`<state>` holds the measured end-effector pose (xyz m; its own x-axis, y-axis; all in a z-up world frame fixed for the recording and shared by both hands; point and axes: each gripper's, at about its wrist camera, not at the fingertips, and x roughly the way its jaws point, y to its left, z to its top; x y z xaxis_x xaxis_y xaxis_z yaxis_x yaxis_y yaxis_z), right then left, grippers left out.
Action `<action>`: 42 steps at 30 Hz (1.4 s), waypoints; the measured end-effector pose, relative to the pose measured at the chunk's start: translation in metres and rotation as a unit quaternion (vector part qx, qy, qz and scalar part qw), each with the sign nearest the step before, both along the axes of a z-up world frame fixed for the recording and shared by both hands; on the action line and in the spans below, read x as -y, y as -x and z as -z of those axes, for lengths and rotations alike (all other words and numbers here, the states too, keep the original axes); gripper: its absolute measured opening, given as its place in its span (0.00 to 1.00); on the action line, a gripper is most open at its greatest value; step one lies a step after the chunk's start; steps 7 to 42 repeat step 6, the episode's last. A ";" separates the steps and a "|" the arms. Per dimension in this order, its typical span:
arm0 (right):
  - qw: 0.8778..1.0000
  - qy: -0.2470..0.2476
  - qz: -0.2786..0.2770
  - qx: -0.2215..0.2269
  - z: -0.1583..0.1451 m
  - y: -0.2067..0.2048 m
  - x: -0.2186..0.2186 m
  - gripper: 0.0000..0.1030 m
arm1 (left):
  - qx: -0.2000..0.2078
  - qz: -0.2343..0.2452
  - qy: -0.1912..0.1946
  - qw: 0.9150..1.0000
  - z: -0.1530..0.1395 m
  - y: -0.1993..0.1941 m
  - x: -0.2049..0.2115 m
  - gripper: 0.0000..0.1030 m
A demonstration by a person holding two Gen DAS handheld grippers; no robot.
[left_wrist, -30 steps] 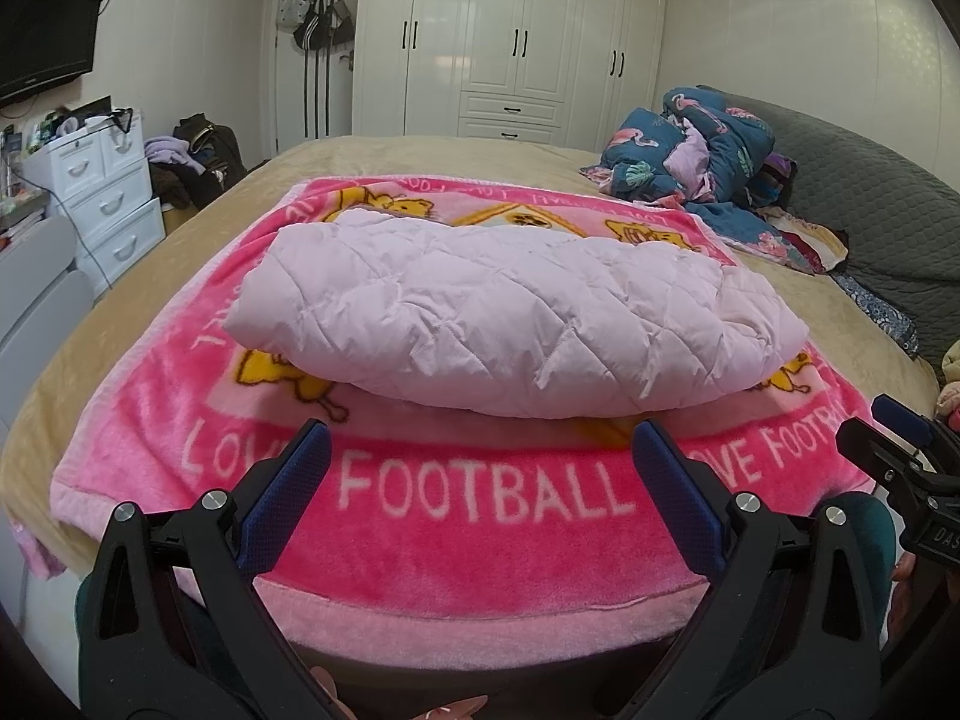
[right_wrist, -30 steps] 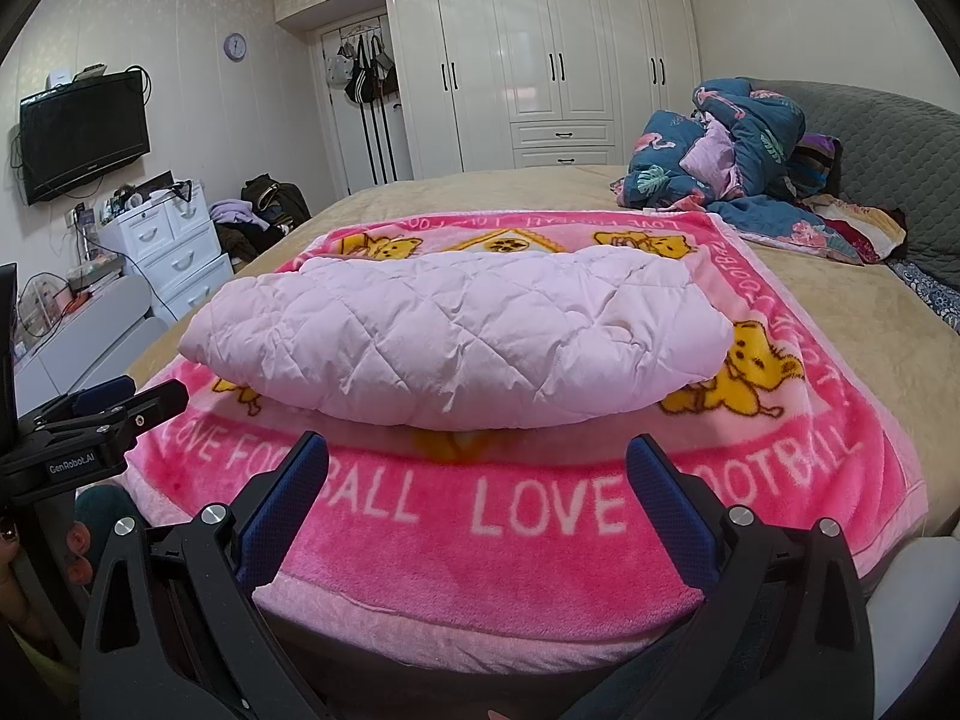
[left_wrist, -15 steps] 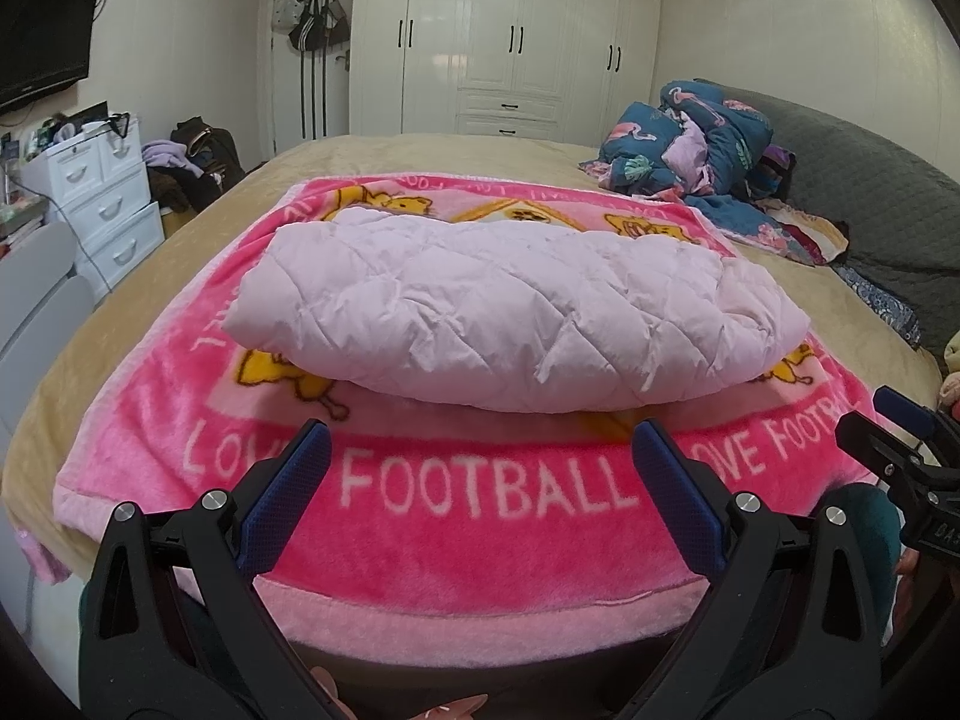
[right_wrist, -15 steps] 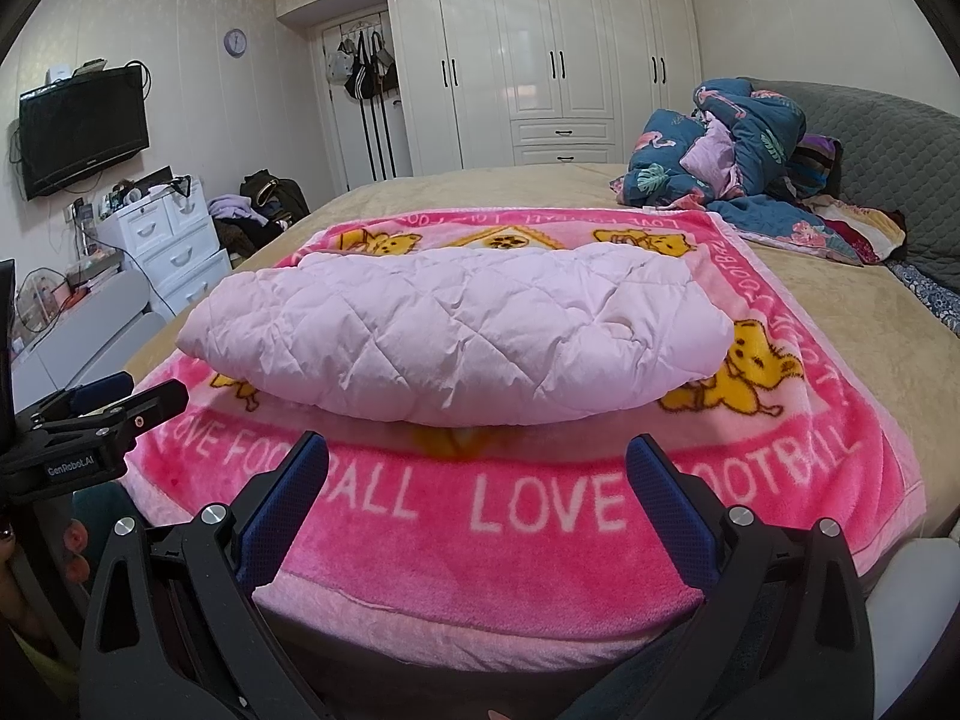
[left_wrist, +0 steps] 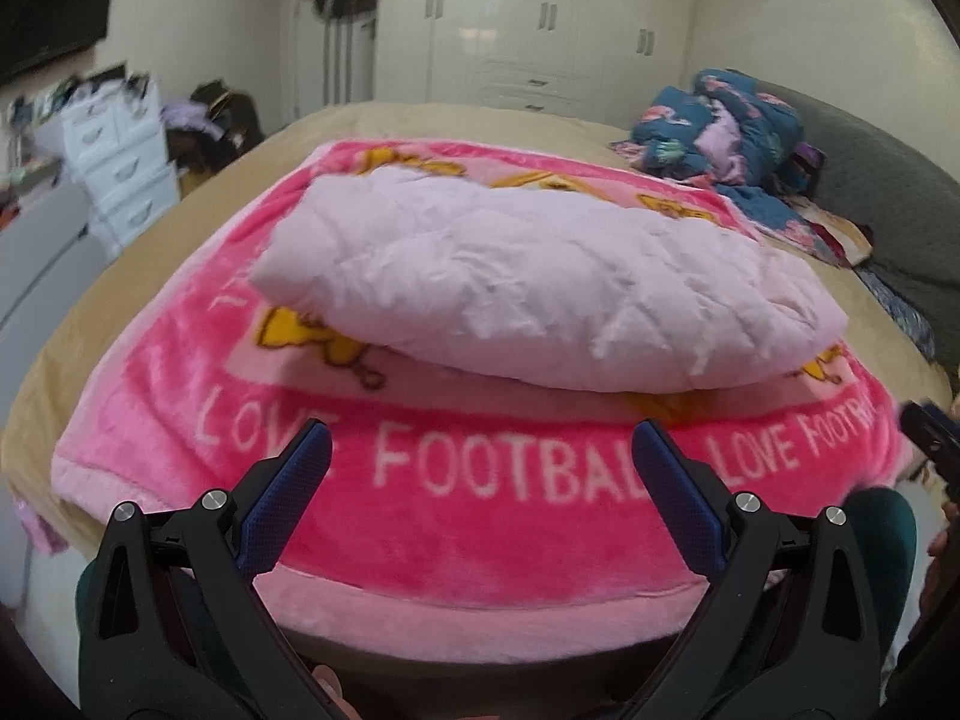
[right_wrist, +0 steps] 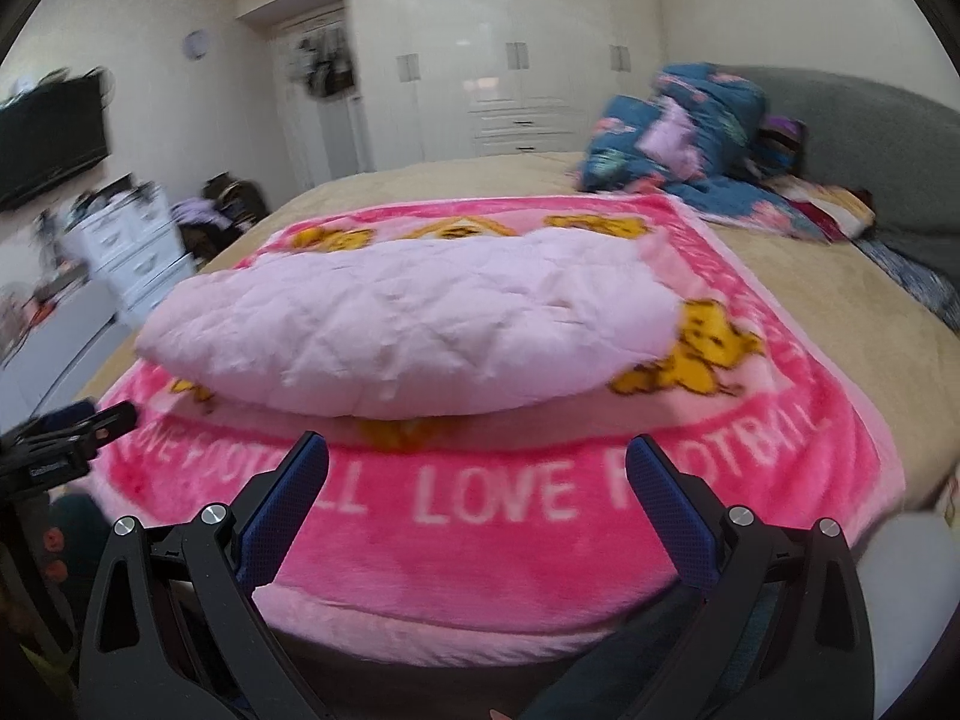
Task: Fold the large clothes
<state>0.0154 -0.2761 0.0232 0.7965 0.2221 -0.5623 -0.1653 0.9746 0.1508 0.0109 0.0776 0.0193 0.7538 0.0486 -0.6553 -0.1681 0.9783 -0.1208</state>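
1. The bed (left_wrist: 420, 120), covered in a tan sheet, fills most of both views; everything else is placed relative to it.
2. A white wardrobe (right_wrist: 510, 60) stands against the wall beyond the bed's far edge.
3. A bright pink blanket (left_wrist: 480, 516) printed with "LOVE FOOTBALL" and yellow cartoon figures lies spread flat on the bed's near part, its pale border hanging at the bed's near edge.
4. The folded pale pink quilted garment (left_wrist: 540, 288) rests on the blanket, lying crosswise over the middle of the bed, touched by neither gripper.
5. A heap of dark blue patterned bedding (right_wrist: 678, 132) sits at the bed's far right side, against a grey headboard (right_wrist: 870, 120).
6. A white drawer chest (left_wrist: 120, 162) stands off the bed's left side.
7. The left gripper (left_wrist: 480, 450) hovers at the bed's near edge, jaws spread wide, empty.
8. The right gripper (right_wrist: 477, 456) hovers beside it at the same edge, likewise spread wide and empty.
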 end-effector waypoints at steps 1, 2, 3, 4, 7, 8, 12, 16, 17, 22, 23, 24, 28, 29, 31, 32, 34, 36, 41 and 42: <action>1.000 -0.001 0.020 -0.001 0.003 -0.003 0.015 0.96 | -0.007 -0.012 0.005 1.000 0.002 -0.005 -0.013 0.91; 0.998 0.005 0.060 -0.002 0.008 -0.007 0.044 0.96 | -0.014 -0.028 0.008 0.999 0.004 -0.010 -0.032 0.91; 0.996 0.008 0.085 -0.006 0.011 -0.010 0.060 0.96 | -0.015 -0.046 0.009 0.999 0.004 -0.014 -0.049 0.91; 0.991 0.004 0.132 -0.016 0.019 -0.014 0.097 0.96 | -0.018 -0.068 0.009 0.998 0.005 -0.017 -0.069 0.91; 0.974 0.003 0.223 -0.036 0.036 -0.018 0.166 0.96 | -0.027 -0.117 0.005 0.993 0.006 -0.027 -0.124 0.91; 0.974 0.003 0.223 -0.036 0.036 -0.018 0.166 0.96 | -0.027 -0.117 0.005 0.993 0.006 -0.027 -0.124 0.91; 0.974 0.003 0.223 -0.036 0.036 -0.018 0.166 0.96 | -0.027 -0.117 0.005 0.993 0.006 -0.027 -0.124 0.91; 0.974 0.003 0.223 -0.036 0.036 -0.018 0.166 0.96 | -0.027 -0.117 0.005 0.993 0.006 -0.027 -0.124 0.91; 0.974 0.003 0.223 -0.036 0.036 -0.018 0.166 0.96 | -0.027 -0.117 0.005 0.993 0.006 -0.027 -0.124 0.91; 0.974 0.003 0.223 -0.036 0.036 -0.018 0.166 0.96 | -0.027 -0.117 0.005 0.993 0.006 -0.027 -0.124 0.91; 0.974 0.003 0.223 -0.036 0.036 -0.018 0.166 0.96 | -0.027 -0.117 0.005 0.993 0.006 -0.027 -0.124 0.91; 0.974 0.003 0.223 -0.036 0.036 -0.018 0.166 0.96 | -0.027 -0.117 0.005 0.993 0.006 -0.027 -0.124 0.91; 0.974 0.003 0.223 -0.036 0.036 -0.018 0.166 0.96 | -0.027 -0.117 0.005 0.993 0.006 -0.027 -0.124 0.91; 0.974 0.003 0.223 -0.036 0.036 -0.018 0.166 0.96 | -0.027 -0.117 0.005 0.993 0.006 -0.027 -0.124 0.91; 0.974 0.003 0.223 -0.036 0.036 -0.018 0.166 0.96 | -0.027 -0.117 0.005 0.993 0.006 -0.027 -0.124 0.91; 0.974 0.003 0.223 -0.036 0.036 -0.018 0.166 0.96 | -0.027 -0.117 0.005 0.993 0.006 -0.027 -0.124 0.91; 0.974 0.003 0.223 -0.036 0.036 -0.018 0.166 0.96 | -0.027 -0.117 0.005 0.993 0.006 -0.027 -0.124 0.91; 0.974 0.003 0.223 -0.036 0.036 -0.018 0.166 0.96 | -0.027 -0.117 0.005 0.993 0.006 -0.027 -0.124 0.91; 0.974 0.003 0.223 -0.036 0.036 -0.018 0.166 0.96 | -0.027 -0.117 0.005 0.993 0.006 -0.027 -0.124 0.91; 0.974 0.003 0.223 -0.036 0.036 -0.018 0.166 0.96 | -0.027 -0.117 0.005 0.993 0.006 -0.027 -0.124 0.91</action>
